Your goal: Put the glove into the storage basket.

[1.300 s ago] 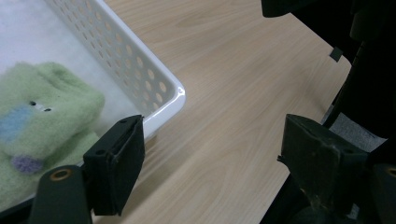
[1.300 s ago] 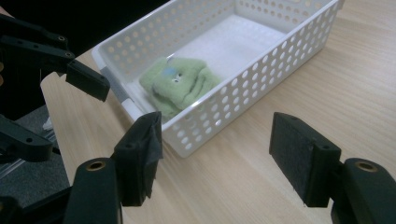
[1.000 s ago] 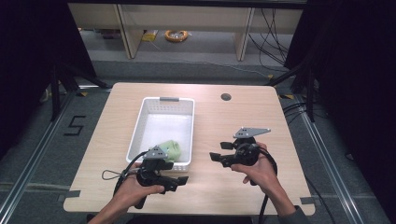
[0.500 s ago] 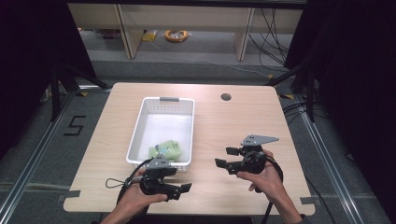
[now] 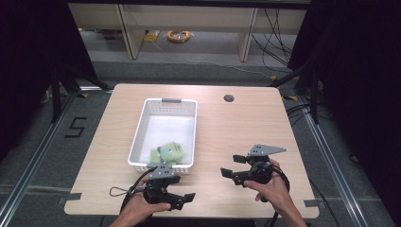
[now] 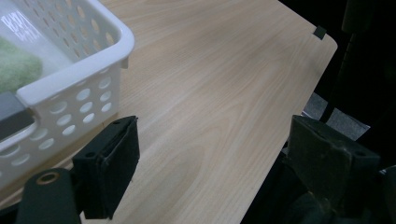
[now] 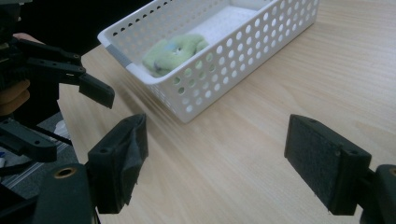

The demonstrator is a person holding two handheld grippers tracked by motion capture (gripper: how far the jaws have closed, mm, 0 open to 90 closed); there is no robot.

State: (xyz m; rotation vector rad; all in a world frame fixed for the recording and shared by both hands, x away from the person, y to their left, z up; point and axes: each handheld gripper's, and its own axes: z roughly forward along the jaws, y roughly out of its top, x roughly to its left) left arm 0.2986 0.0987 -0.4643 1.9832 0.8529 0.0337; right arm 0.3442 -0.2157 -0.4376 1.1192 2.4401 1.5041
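Both hand-held grippers are spread and empty: our left hand-held gripper (image 5: 182,198) sits at the near edge of the counter (image 5: 246,127), just near of the white basket (image 5: 142,127); our right hand-held gripper (image 5: 232,165) rests right of it. The green plush toy (image 5: 166,153) lies in the basket's near end. We judge the placing done; next we'd simply back both hands away.

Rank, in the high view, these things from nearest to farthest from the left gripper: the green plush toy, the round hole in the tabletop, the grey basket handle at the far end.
From the left gripper:
1. Green plush toy, in the near end of the white basket.
2. Grey basket handle, on the far rim.
3. Round hole, far side, to the right.
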